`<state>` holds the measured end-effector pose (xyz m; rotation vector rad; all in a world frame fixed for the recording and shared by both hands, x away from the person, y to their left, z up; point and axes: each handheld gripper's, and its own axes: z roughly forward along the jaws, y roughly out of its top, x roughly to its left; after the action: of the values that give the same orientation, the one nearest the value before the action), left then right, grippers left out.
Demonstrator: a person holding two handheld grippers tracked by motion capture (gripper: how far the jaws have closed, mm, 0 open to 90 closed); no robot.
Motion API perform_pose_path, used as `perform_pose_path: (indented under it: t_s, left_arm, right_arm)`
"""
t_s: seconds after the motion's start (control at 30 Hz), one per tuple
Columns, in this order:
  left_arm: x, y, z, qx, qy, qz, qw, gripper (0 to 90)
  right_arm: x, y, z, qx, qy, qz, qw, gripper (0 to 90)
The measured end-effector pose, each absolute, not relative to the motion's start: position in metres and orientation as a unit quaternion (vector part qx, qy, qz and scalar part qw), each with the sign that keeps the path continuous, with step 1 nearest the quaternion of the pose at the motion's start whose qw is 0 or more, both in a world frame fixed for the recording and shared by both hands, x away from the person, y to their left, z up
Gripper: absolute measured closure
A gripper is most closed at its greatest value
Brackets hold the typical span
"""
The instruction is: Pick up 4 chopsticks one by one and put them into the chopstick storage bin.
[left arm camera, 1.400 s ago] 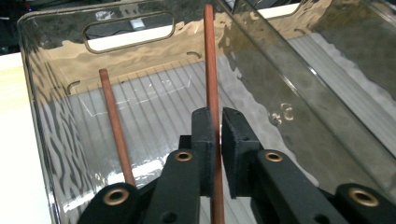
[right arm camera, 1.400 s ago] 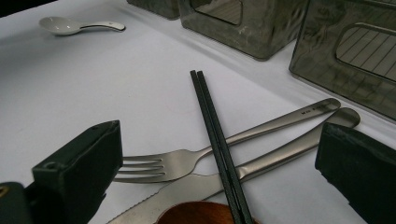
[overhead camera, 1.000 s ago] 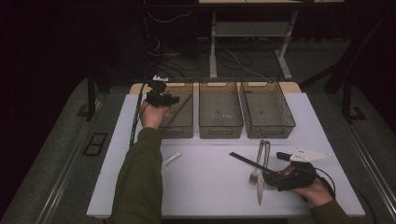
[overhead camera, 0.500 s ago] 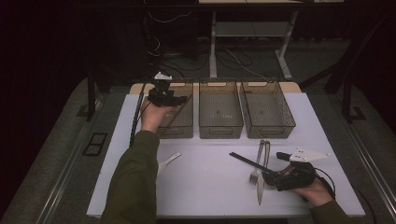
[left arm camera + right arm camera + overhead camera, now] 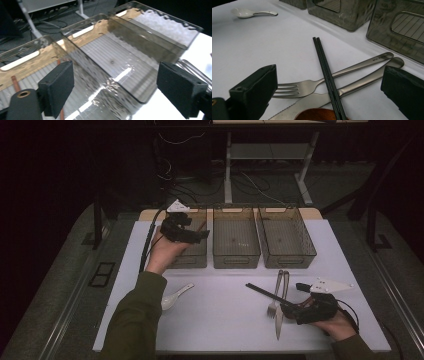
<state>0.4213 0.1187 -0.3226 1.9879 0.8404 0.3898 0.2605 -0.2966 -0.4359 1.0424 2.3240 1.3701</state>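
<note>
Both grippers stand with their jaws apart and nothing between the pads. Left gripper [image 5: 192, 236] hangs over the leftmost bin [image 5: 197, 257], carried by the person's left hand [image 5: 165, 252]; its jaws have just been opening and hold nothing, and in the left gripper view its pads [image 5: 57, 88] frame the clear ribbed walls of the bins below. A thin brown stick [image 5: 15, 83] lies inside that leftmost bin. Beside it stand the middle bin [image 5: 236, 257] and the right bin [image 5: 287, 256], side by side along the far edge of the white table [image 5: 215, 320]. Right gripper [image 5: 290, 309] rests low on the table at the near right, pointing at a small heap of cutlery: a fork [image 5: 312, 86] and a knife [image 5: 352, 86] lie side by side, with a pair of black chopsticks [image 5: 325, 72] laid across them, and a brown rounded thing [image 5: 317, 114] shows just under the chopsticks' near end. A white spoon [image 5: 175, 296] lies alone on the table near the left sleeve, well apart from the heap.
</note>
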Motion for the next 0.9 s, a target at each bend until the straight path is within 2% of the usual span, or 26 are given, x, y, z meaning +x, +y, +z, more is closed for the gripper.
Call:
perform_pose_path:
  t_s: [0.1,0.23,0.33,0.9]
  left_arm:
    - [0.408,0.116,-0.326,0.805,0.330,0.157,0.468,11.0]
    - [0.394,0.115,-0.334,0.811,0.318,0.153,0.467,1.9]
    - [0.382,0.115,-0.342,0.813,0.310,0.148,0.470,0.1]
    - [0.316,0.110,-0.371,0.821,0.261,0.136,0.489,0.0]
  right_arm:
    - [0.260,-0.297,-0.436,0.358,0.797,0.471,0.123,0.5]
    - [0.260,-0.297,-0.436,0.357,0.797,0.470,0.124,0.5]
    - [0.260,-0.297,-0.436,0.358,0.797,0.471,0.124,0.5]
    - [0.260,-0.297,-0.436,0.359,0.794,0.473,0.128,0.5]
